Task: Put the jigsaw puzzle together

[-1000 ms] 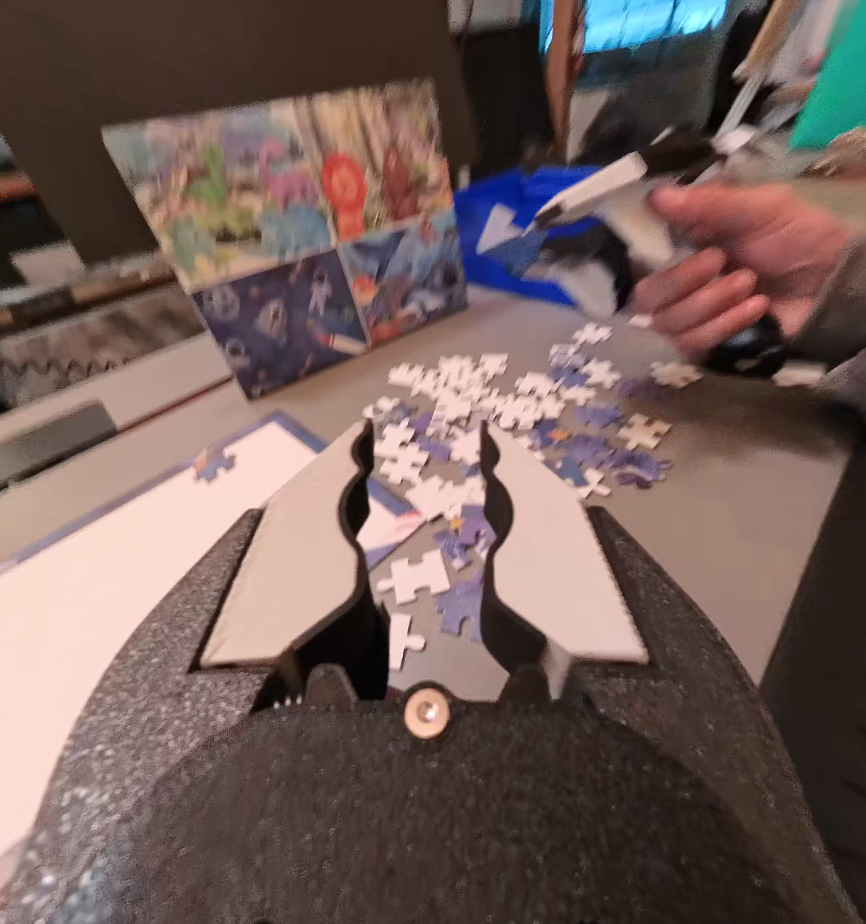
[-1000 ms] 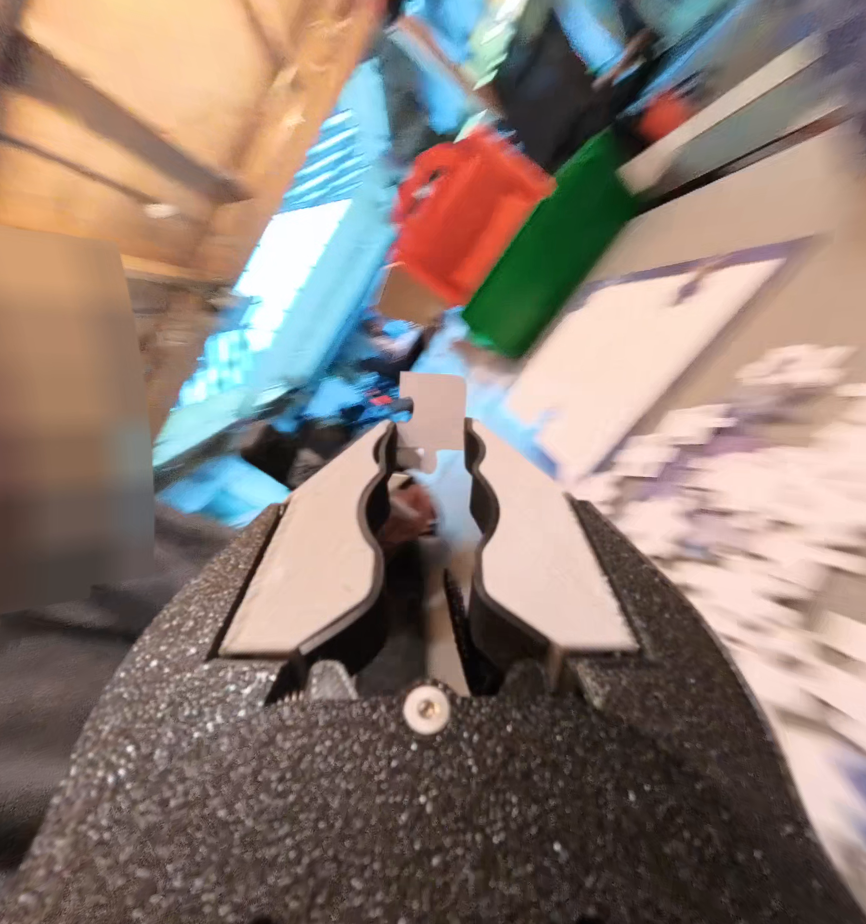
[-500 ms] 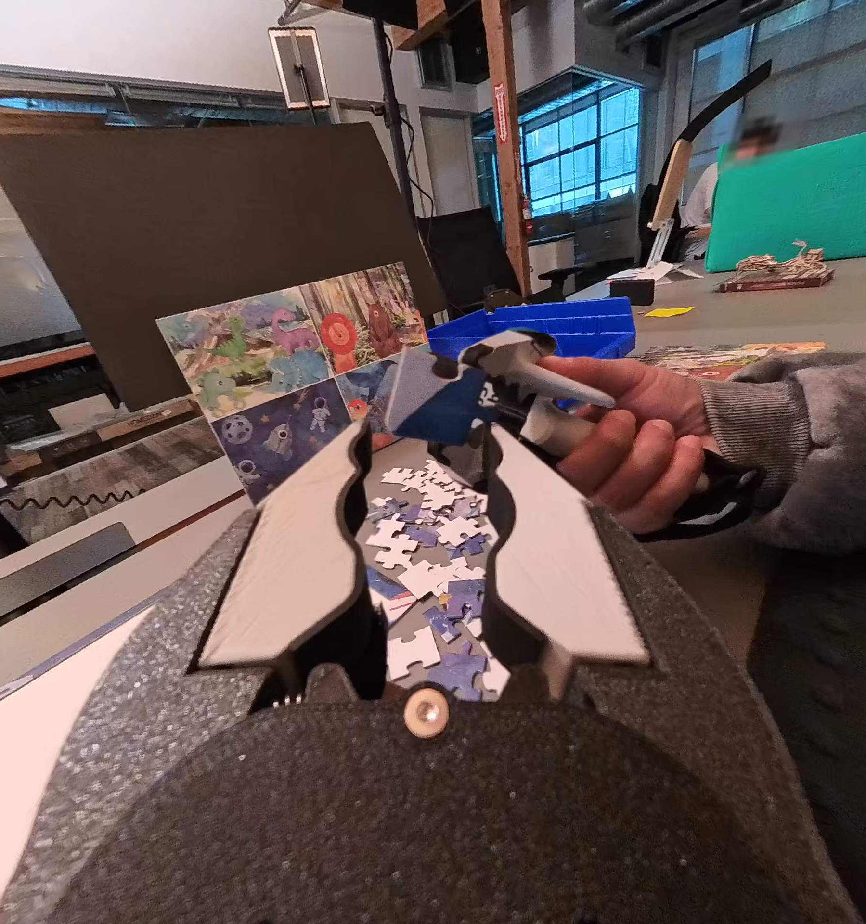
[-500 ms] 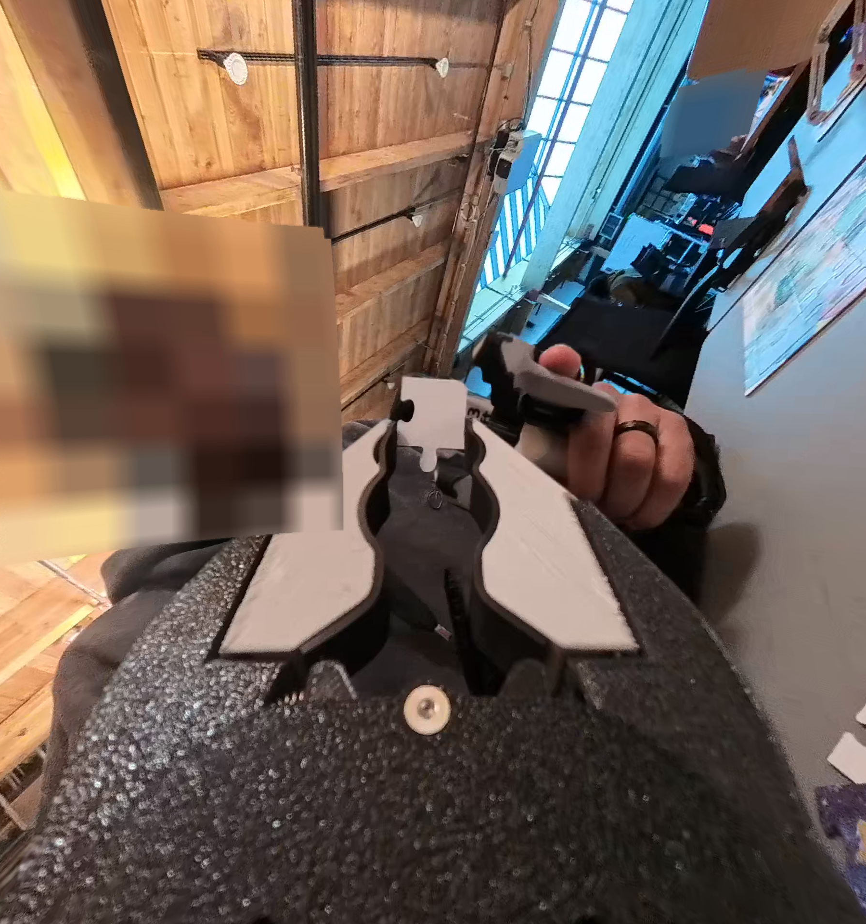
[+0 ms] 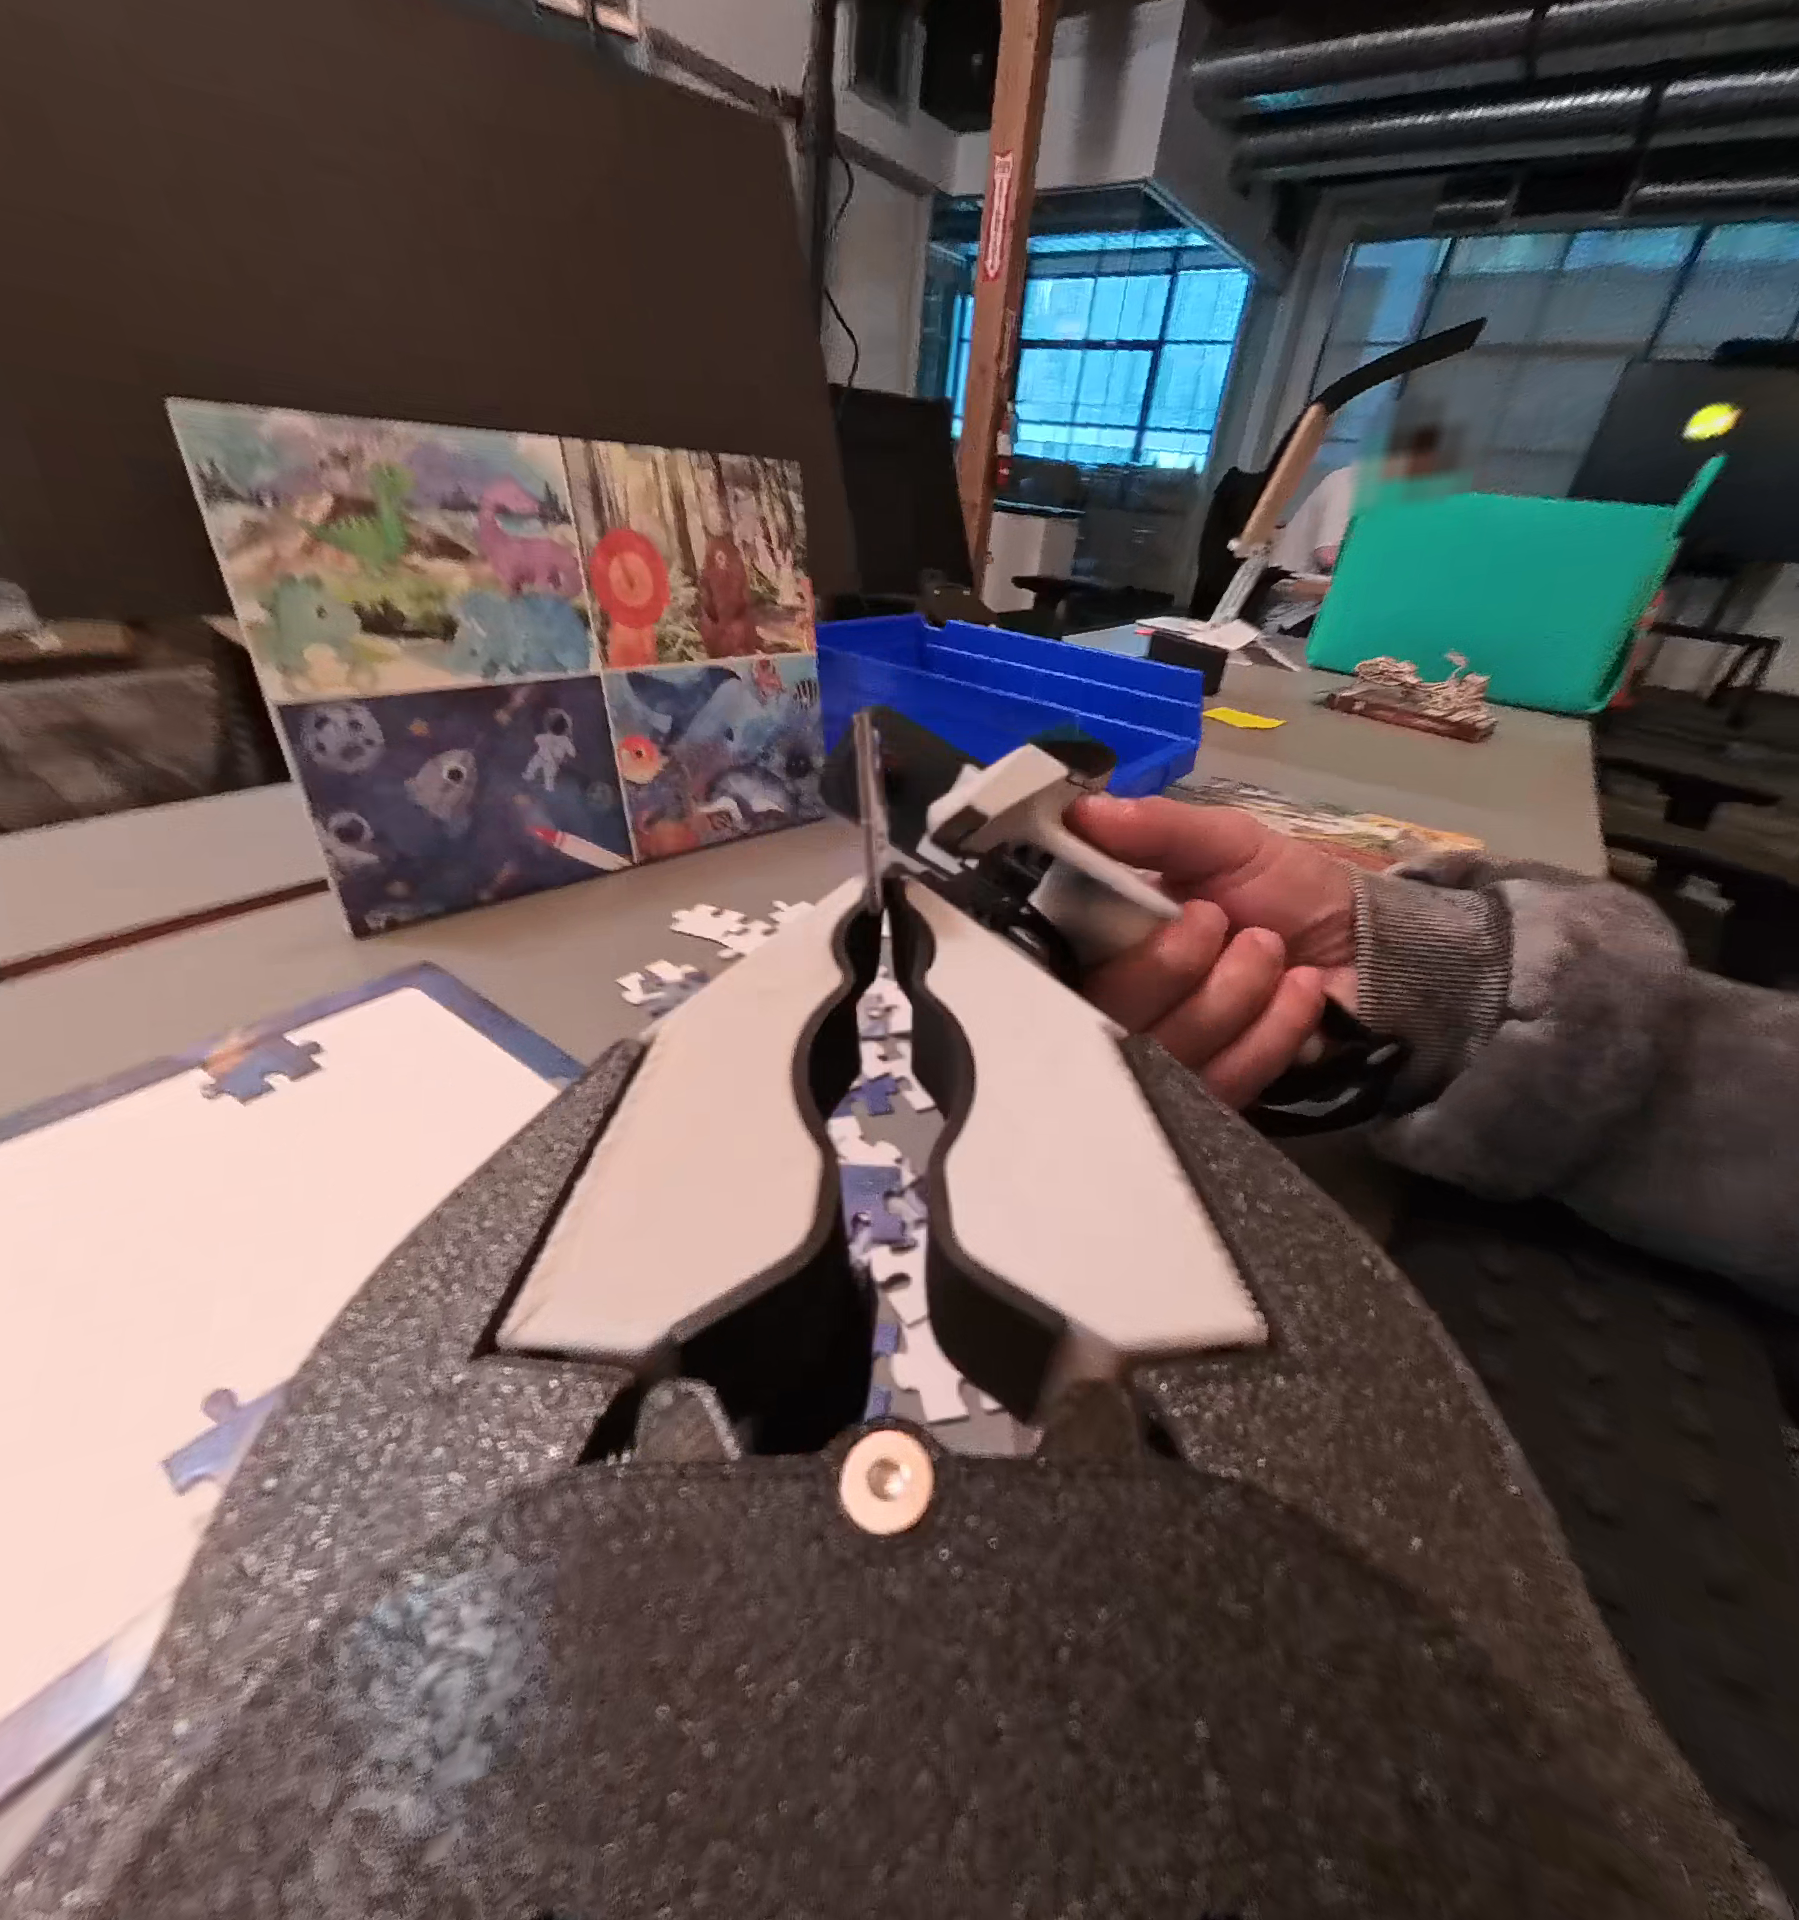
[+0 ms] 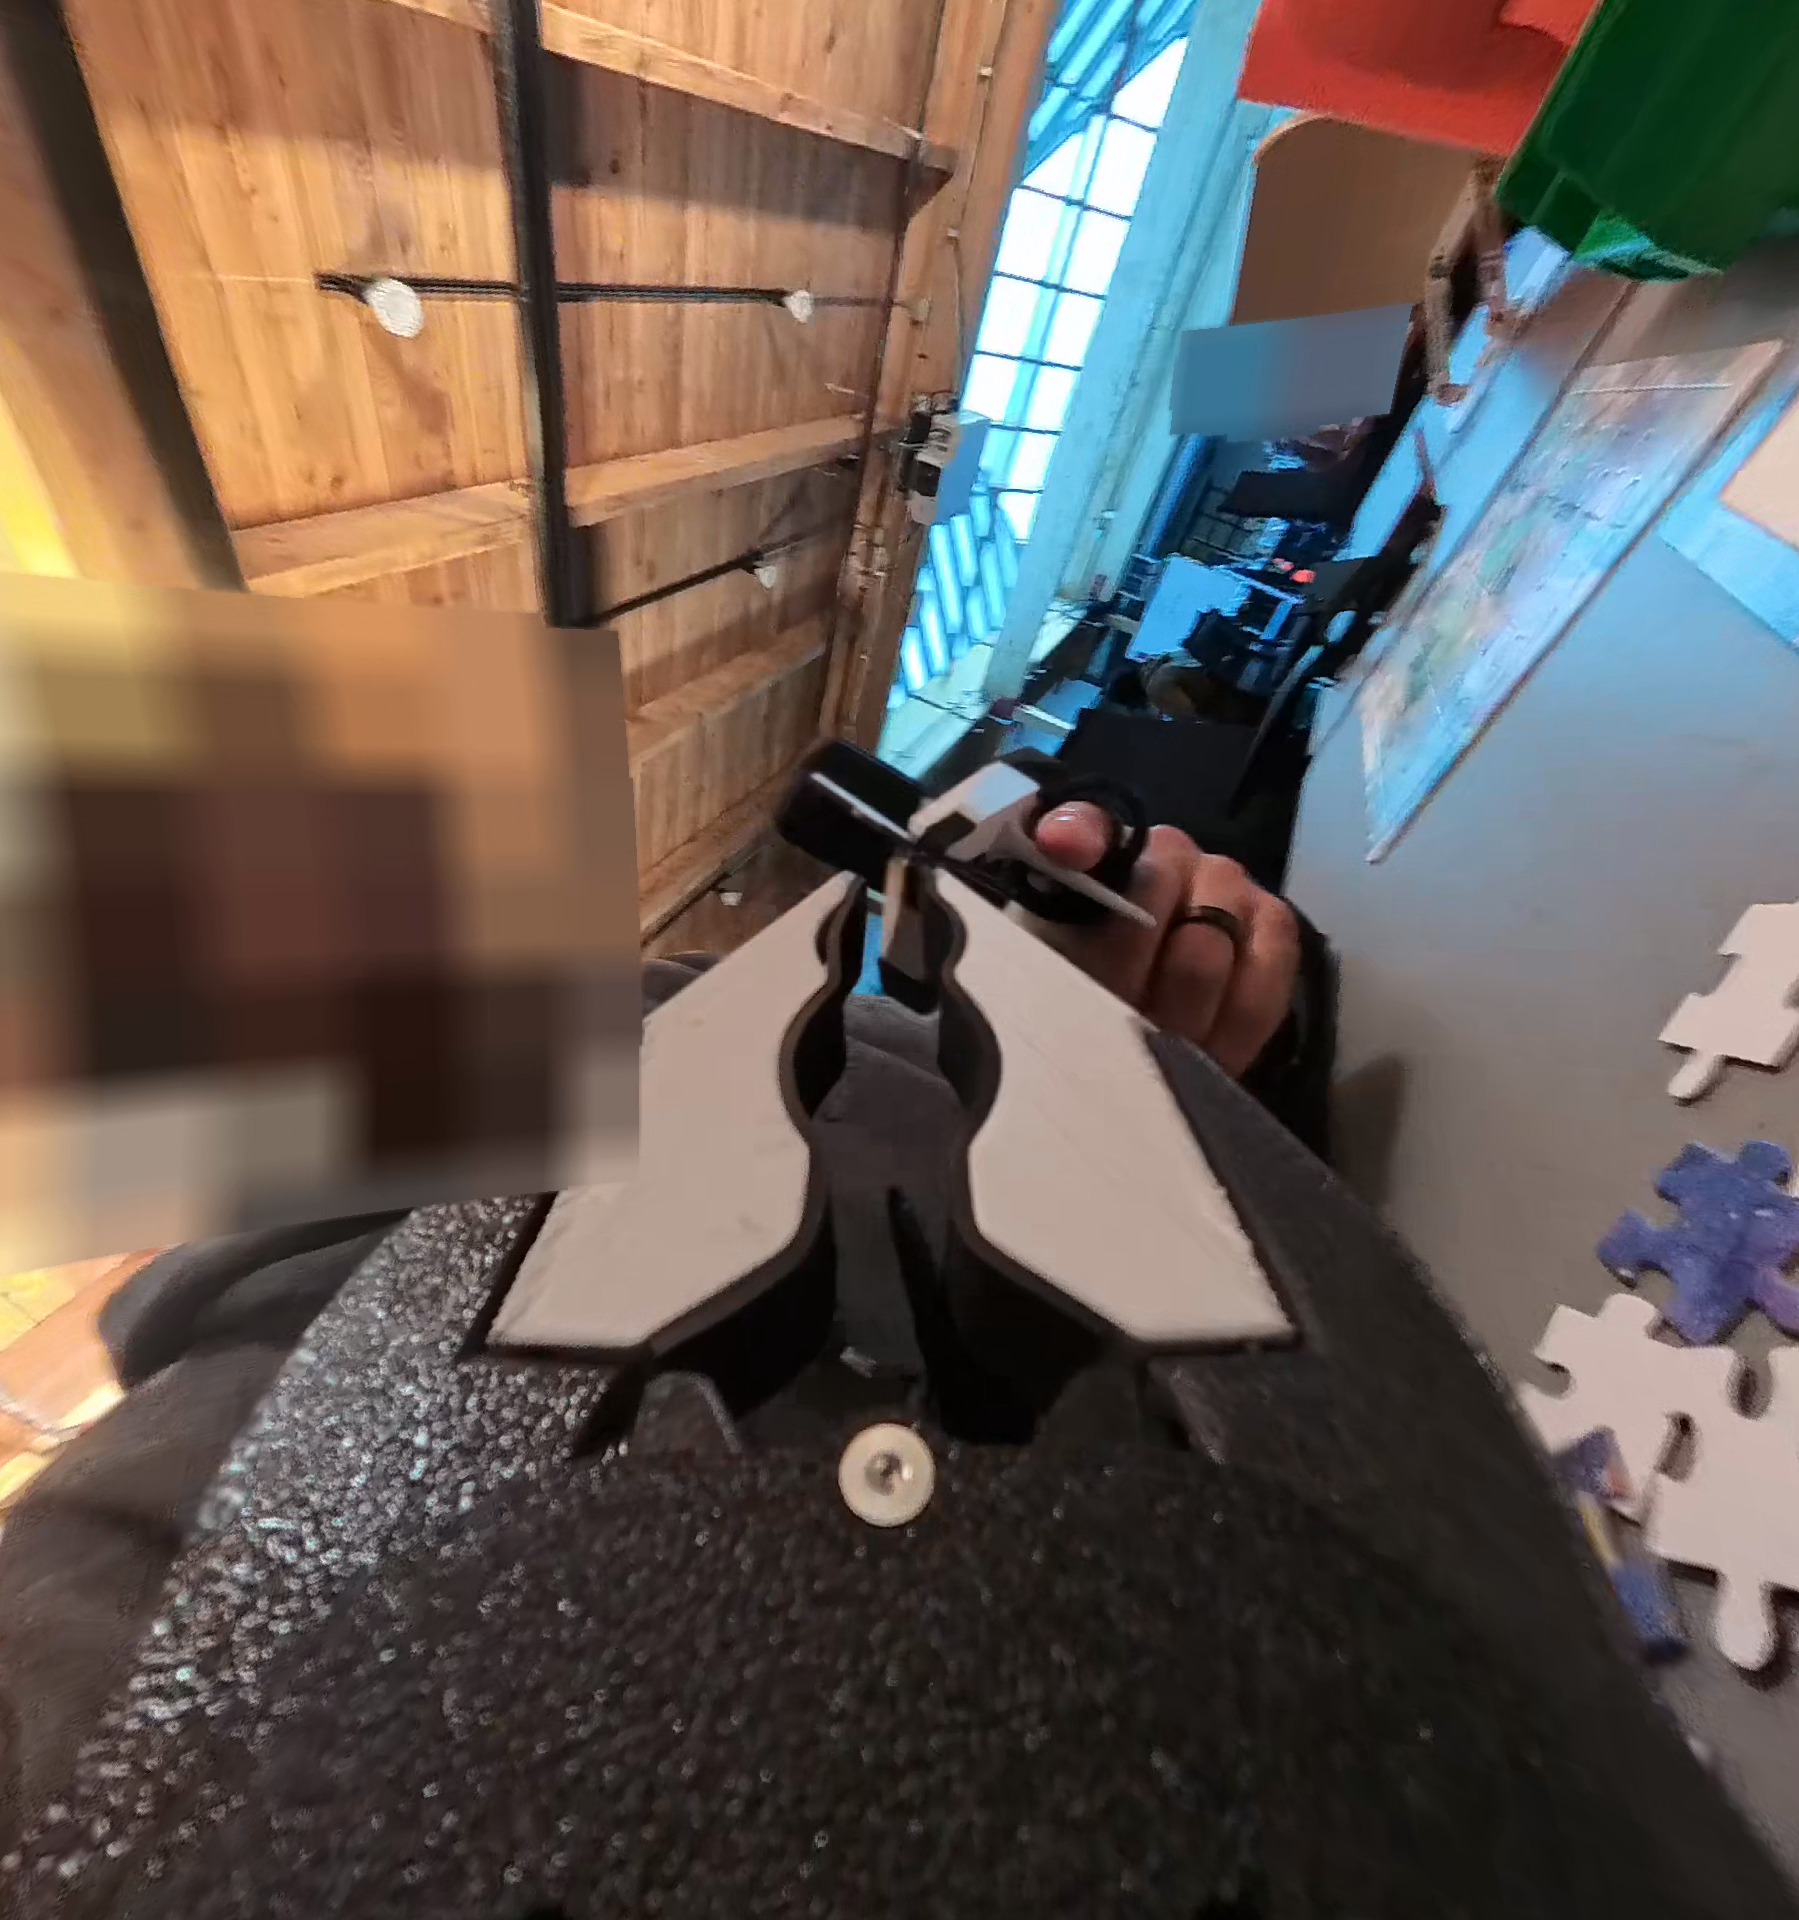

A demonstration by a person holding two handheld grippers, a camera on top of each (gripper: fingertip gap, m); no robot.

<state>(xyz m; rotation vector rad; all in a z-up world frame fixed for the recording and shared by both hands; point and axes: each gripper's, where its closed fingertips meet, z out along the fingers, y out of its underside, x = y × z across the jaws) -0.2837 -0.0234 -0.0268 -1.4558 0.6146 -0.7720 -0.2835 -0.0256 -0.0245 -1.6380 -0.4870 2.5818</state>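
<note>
both grippers are raised over the table (image 5: pixel 583 945) and face each other, a mid-air handoff of one piece (image 5: pixel 871 831). it stands edge-on in both views, a thin sliver, so its picture side can't be read. long axis roughly vertical in the left wrist view, upper end towards the ceiling, lower end down between the left tips.

left gripper (image 5: pixel 882 909): jaws nearly together at the tips, pinching the lower edge of the piece. right gripper (image 6: pixel 900 899): jaws drawn in close too, tips at the same piece (image 6: pixel 900 925); looks clamped on it, though blur hides the actual contact. each view shows the other gripper and the hand on it just beyond the piece.

step in hand, as i judge it: regrip or flip of the piece before placing. next move calls for one gripper to let go while the other holds firm, then carrying it flat to the board (image 5: pixel 178 1195), which is nearly bare, a few blue pieces at its edge. loose pile (image 5: pixel 879 1122) lies under the left gripper, mostly white side up. task barely begun.
</note>
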